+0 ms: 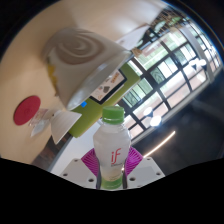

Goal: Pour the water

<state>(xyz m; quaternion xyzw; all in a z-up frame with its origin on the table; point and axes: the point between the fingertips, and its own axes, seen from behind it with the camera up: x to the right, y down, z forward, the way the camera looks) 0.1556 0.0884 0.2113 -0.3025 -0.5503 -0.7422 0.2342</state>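
Clear bottle (112,150), green cap, pink-lettered label

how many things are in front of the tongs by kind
bottle: 1, a clear bottle with a green cap, held between the fingers of the tongs
glass: 1, a stemmed glass beyond the fingers, beside the red disc
red disc: 1, a red disc behind the glass; what it is cannot be told
total: 3

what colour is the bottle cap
Light green, on the bottle held between the tongs; the cap shows in the gripper view.
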